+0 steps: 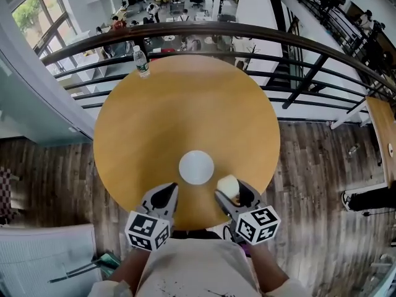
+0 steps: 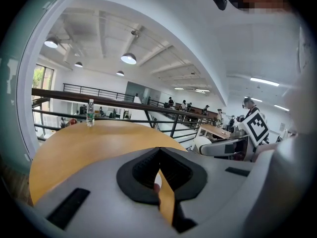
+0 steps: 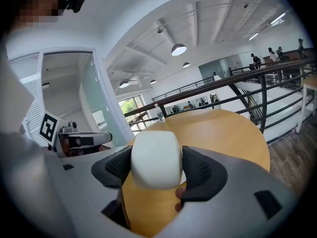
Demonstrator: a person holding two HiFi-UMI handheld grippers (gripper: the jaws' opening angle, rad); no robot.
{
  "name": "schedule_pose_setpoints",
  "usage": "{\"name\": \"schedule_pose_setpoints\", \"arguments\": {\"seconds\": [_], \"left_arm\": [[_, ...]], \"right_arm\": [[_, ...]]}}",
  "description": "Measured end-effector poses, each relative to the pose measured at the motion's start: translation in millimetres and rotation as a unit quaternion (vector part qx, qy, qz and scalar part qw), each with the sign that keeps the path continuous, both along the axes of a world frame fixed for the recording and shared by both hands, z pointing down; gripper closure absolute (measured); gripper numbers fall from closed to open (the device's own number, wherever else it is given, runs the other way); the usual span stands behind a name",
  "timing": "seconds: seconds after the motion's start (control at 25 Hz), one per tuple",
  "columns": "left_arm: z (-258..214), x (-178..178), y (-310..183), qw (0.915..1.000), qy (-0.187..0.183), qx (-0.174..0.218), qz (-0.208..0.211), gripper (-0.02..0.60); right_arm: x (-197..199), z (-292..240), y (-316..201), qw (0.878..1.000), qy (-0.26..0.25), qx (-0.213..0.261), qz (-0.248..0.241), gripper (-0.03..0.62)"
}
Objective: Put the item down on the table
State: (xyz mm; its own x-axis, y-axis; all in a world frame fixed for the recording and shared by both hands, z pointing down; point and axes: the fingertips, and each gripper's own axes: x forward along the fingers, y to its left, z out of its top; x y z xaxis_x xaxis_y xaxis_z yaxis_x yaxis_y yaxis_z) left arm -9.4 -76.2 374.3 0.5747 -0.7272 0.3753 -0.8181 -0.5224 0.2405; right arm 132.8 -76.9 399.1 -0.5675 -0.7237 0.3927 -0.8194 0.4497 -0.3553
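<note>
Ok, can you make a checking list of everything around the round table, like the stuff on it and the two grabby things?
Surface: round wooden table, mostly bare.
Job's things: white rounded item, held over the table's near edge, not yet put down.
Clutter: white disc lying flat near the front; water bottle upright at the far edge.
Grippers: left gripper shut, nothing between its fingers; right gripper shut on the white rounded item.
Cables: nothing seen.
Surroundings: dark railing behind the table, wood floor around it, people on a lower level.
</note>
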Motion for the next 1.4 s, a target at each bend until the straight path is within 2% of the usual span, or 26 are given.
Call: {"name": "schedule_pose_setpoints", "arguments": {"seconds": [0.32,0.68,1.4], "left_arm": [[2,-4,-20,0.9992,-0.005,-0.004,0.039,0.56],[15,-4,-45,0.9979,0.006,-0.023,0.061,0.56],[59,-13,-65,0.9975,0.008,-0.054,0.045,0.56]], "right_arm": [[-5,12,-12,1.0,0.014,-0.011,0.022,0.279],[-15,23,-38,0.999,0.037,-0.022,0.016,0.279],[-29,81,-54,0.996,0.065,-0.065,-0.011,0.279]]}}
